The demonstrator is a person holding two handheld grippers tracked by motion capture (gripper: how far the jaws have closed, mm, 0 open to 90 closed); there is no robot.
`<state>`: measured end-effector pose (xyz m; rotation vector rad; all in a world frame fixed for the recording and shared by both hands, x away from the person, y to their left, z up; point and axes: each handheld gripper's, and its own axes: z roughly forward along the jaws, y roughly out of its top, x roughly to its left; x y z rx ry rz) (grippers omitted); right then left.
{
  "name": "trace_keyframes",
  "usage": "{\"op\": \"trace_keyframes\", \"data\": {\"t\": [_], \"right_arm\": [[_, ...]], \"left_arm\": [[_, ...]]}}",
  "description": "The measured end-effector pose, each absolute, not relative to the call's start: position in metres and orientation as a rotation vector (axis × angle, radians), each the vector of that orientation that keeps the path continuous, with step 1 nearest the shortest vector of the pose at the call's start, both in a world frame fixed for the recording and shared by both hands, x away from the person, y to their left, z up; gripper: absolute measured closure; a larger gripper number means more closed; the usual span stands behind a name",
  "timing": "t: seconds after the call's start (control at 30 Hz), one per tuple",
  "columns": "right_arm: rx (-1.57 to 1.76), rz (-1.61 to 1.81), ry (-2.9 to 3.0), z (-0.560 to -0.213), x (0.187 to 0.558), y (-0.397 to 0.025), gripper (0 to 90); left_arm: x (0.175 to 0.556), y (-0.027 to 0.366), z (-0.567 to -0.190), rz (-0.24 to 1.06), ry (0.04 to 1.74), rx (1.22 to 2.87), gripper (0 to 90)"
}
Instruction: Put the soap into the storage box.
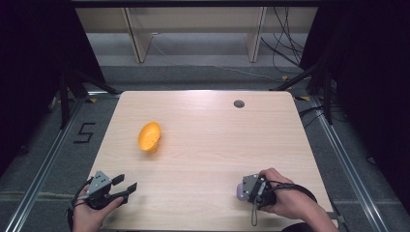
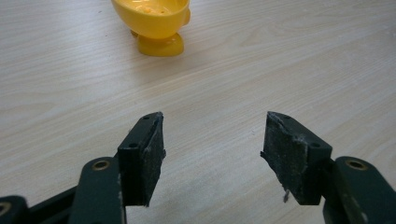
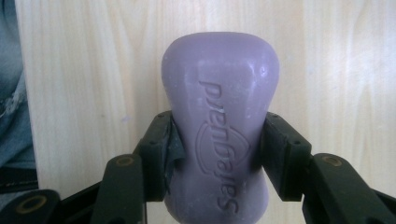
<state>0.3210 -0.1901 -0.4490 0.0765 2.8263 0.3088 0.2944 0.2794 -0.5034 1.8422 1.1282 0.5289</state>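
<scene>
1. A pale wood-grain laminate desk (image 1: 208,159) with rounded corners is seen from above on a grey floor, between dark curtained sides; pale wooden frame legs and loose black cables are seen behind it, and a small round grommet (image 1: 239,103) sits near its far edge.
2. A yellow plastic soap dish on a short foot (image 1: 149,137) is seen tipped on the desk's left half, well apart from both hands; in the left gripper view it lies ahead of the jaws (image 2: 154,23).
3. The right gripper (image 1: 243,189), near the desk's front right edge, is closed on the waist of a lilac moulded soap bar with raised lettering (image 3: 222,126), gripped from both sides; the bar is seen at the gripper's tip just above the desk (image 1: 240,192).
4. The left gripper (image 1: 124,183) is held at the front left corner, its jaws spread wide and empty.
5. The step in hand is judged to be the pick-up of the soap, already secured. Next, a carry leftward and away to the dish is called for, which the left gripper may first need to right and steady.
</scene>
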Motion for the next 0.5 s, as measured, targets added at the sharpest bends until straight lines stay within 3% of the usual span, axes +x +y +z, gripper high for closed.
{"op": "trace_keyframes", "data": {"t": [0.5], "right_arm": [[0.168,0.315,2.744,-0.4415,0.3142,-0.1826,50.2]], "left_arm": [[0.2941,0.2796,-0.503,0.535,1.129,1.847,37.5]]}}
